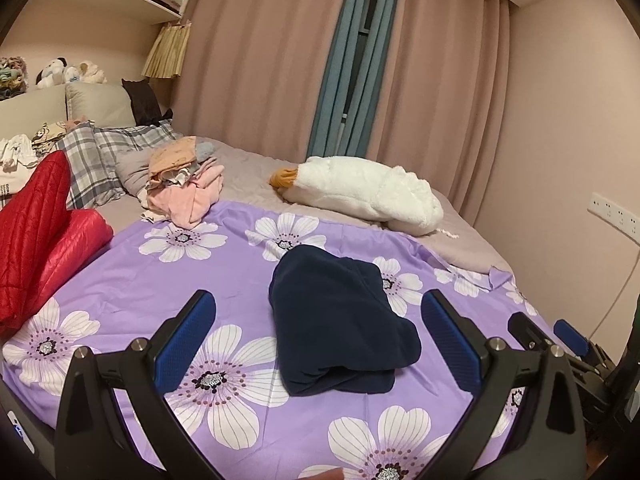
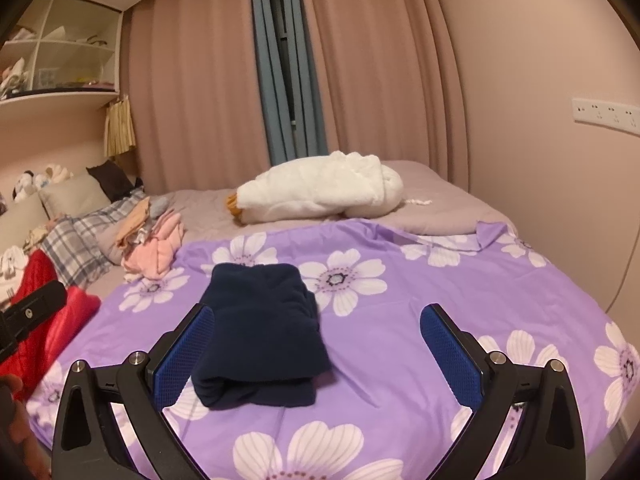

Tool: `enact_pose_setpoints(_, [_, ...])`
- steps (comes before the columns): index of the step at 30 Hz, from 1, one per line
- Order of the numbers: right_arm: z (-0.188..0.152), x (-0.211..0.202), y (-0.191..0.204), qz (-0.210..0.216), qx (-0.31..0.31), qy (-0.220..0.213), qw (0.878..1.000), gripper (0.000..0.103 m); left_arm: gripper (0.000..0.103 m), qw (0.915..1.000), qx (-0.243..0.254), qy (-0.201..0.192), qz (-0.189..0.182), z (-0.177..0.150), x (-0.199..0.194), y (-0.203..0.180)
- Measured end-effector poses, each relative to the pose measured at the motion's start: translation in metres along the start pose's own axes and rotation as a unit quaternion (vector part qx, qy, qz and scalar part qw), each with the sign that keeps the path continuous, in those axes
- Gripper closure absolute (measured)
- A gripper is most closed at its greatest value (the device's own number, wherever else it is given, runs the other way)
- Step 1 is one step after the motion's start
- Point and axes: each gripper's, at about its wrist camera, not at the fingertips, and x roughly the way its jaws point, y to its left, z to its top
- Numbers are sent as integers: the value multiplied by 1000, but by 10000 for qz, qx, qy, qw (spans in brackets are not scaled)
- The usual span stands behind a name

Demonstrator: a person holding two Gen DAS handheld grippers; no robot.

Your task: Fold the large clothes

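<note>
Both tongs — left gripper (image 1: 318, 336), right gripper (image 2: 318, 350) — hover spread apart near the folded navy garment (image 1: 340, 324); press its loose edge flat gently

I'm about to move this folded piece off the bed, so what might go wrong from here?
1. The navy garment is a loose, rounded bundle; gripping only its top layer with the open left gripper or right gripper may undo the fold.
2. It lies on the thin floral sheet, which a low pinch could catch.
3. The red quilted jacket sits close on the left and might snag a sideways move.
</note>
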Motion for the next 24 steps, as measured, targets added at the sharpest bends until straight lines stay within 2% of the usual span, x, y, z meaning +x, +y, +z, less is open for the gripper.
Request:
enact_pose_setpoints(16, [1, 5, 7, 49, -132, -7, 9999, 1, 0, 9999, 112, 109, 43, -1, 5, -7])
enact_pose_setpoints(20, [0, 8, 7, -67, -200, 60, 9998, 1, 0, 9998, 91, 196, -10, -1, 8, -7])
enact_pose_setpoints(24, [1, 7, 6, -135, -162, 56, 9998, 1, 0, 9996, 126, 235, 89, -2, 10, -8])
